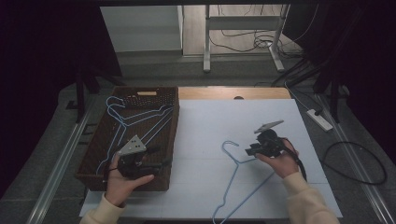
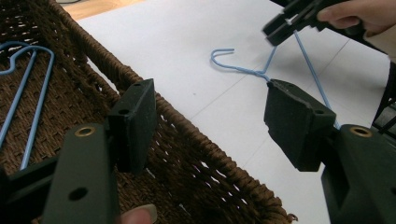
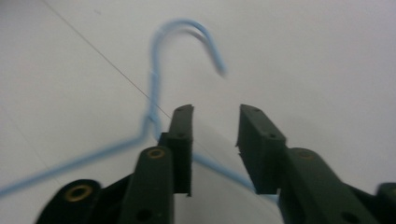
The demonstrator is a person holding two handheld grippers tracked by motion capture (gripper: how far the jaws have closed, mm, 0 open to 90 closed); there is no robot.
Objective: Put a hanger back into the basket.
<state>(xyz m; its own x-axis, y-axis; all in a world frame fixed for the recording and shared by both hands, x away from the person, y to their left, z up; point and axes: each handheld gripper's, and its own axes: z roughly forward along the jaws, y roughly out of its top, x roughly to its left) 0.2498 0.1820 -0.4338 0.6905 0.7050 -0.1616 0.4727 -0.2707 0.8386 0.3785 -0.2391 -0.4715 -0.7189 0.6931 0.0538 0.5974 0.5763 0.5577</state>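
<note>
While the blue hanger (image 1: 238,179) lay flat on the white table sheet (image 1: 205,126), its hook pointing toward the far side and its twisted neck just beside the right gripper (image 1: 250,150), I judged the step in hand to be the pick-up of that hanger for the wicker basket (image 1: 95,158). My right gripper's jaws stood parted, with nothing between them; in the right gripper view one shoulder wire ran under them, close to the neck (image 3: 152,116). I reckoned the best bite was on that wire right by the twist, where the two strands meet and the frame is stiffest, so the hanger would swing little when lifted. Since the wire lay thin and flat on the sheet, I needed the jaw tips pressed low and square across it before squeezing, or they would close on air.

My left gripper (image 1: 156,164) hovered over the basket's near corner, its jaws spread wide and empty. Two more blue hangers (image 1: 135,122) lay inside the basket already, so I wanted the lifted one carried hook-first and level, clear of the rim (image 2: 205,135), to avoid snagging their wires.
</note>
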